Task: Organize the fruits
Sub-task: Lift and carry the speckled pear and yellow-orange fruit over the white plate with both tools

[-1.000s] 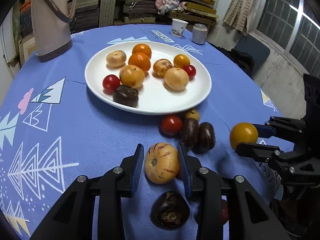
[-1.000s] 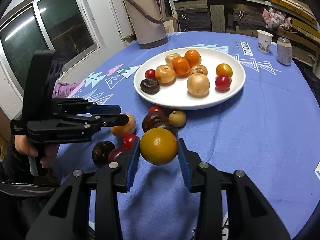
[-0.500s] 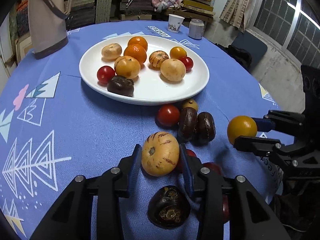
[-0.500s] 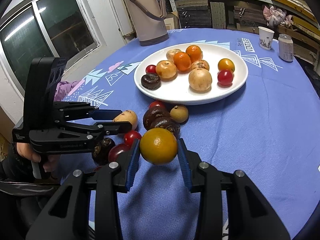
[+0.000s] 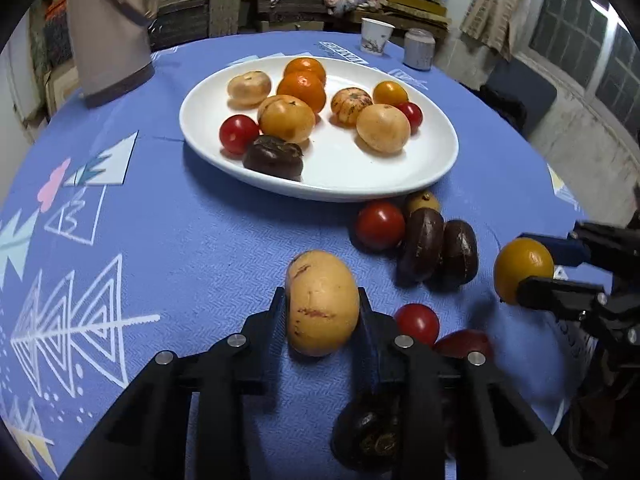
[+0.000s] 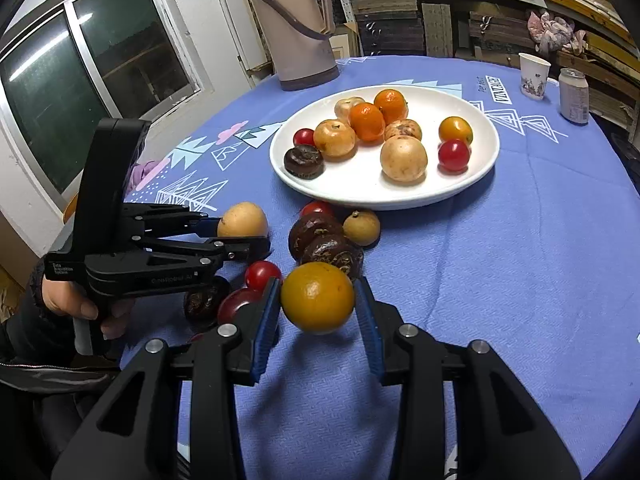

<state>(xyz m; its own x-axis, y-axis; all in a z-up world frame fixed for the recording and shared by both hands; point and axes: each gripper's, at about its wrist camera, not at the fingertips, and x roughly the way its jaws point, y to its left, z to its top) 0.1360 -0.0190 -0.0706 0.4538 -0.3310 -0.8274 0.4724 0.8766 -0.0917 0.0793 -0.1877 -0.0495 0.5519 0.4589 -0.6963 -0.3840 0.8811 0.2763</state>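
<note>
1. The left hand-held gripper (image 5: 322,304) had its jaws closing on a pale yellow fruit (image 5: 322,303), both pads pressed against its sides, just above the blue cloth of the worktop (image 5: 168,240).
2. The right hand-held gripper (image 6: 316,300) was clamped on an orange-yellow fruit (image 6: 317,297), held clear of the cloth (its shadow lay beneath).
3. The white plate (image 5: 400,176) sat further back on the worktop, holding oranges, tan fruits, red tomatoes and one dark fruit.
4. Loose fruit lay between the plate and the grippers: a red tomato (image 5: 379,225), two dark brown fruits (image 5: 438,248) touching each other, and a small tan fruit (image 6: 361,227) near the plate's rim.
5. A beige thermos (image 6: 296,28) stood behind the plate.
</note>
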